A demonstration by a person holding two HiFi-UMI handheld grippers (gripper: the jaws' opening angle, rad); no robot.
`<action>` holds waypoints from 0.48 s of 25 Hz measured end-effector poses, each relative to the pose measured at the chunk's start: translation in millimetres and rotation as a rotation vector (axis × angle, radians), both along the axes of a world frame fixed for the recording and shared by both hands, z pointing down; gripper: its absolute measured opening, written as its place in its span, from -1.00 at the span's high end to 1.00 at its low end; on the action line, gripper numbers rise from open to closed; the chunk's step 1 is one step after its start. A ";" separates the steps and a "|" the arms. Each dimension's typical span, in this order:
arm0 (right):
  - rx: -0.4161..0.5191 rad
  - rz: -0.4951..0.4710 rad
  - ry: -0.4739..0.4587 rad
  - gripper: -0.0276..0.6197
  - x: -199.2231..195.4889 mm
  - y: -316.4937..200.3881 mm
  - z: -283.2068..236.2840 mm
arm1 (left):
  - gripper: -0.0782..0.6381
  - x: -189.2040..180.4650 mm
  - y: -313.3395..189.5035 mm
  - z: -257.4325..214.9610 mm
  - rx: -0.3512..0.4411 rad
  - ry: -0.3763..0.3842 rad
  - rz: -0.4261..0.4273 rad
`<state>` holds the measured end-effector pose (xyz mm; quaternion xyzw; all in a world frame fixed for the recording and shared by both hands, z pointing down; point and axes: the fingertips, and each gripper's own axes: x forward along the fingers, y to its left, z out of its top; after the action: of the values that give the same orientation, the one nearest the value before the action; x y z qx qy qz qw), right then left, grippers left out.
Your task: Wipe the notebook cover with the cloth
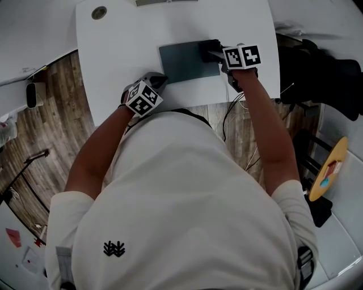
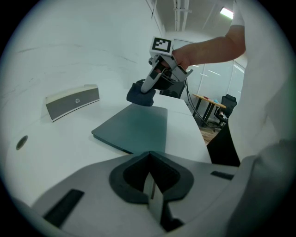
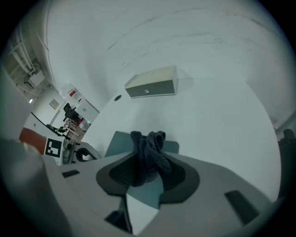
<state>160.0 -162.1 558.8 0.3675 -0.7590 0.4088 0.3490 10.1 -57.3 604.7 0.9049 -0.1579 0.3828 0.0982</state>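
Note:
A dark teal notebook (image 1: 184,61) lies flat on the white table (image 1: 113,51), near its front edge. My right gripper (image 1: 214,54) hangs over the notebook's right end, shut on a dark blue cloth (image 1: 209,50). In the right gripper view the bunched cloth (image 3: 148,155) sticks out between the jaws, above the notebook cover (image 3: 119,142). From the left gripper view the cloth (image 2: 140,95) hangs at the notebook's (image 2: 134,127) far corner under the right gripper (image 2: 152,83). My left gripper (image 1: 157,79) rests off the notebook's near left corner, jaws together and empty (image 2: 150,187).
A grey and white box-shaped device (image 2: 71,101) (image 3: 155,83) stands at the back of the table. A round cable hole (image 1: 98,12) sits at the far left corner. A black chair (image 1: 323,73) and cables are to the right of the table, over a wood floor.

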 end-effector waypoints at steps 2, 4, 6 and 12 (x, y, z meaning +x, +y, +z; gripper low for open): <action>0.007 -0.034 -0.022 0.50 -22.2 -1.9 -6.0 | 0.76 0.5 -0.2 -1.0 0.001 0.001 0.000; 0.009 -0.068 -0.045 0.50 -47.6 -3.1 -9.6 | 0.76 -0.1 -0.2 -1.5 0.002 0.001 -0.001; 0.006 -0.103 -0.064 0.50 -72.4 -3.5 -10.2 | 0.76 -0.5 -0.4 -0.9 0.003 0.002 -0.002; -0.012 -0.181 -0.098 0.50 -129.7 0.8 -5.9 | 0.76 2.1 0.1 -0.8 0.009 -0.001 -0.002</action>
<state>30.4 -161.3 552.9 0.2749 -0.8027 0.3978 0.3491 12.1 -57.2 603.9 0.9050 -0.1607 0.3823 0.0944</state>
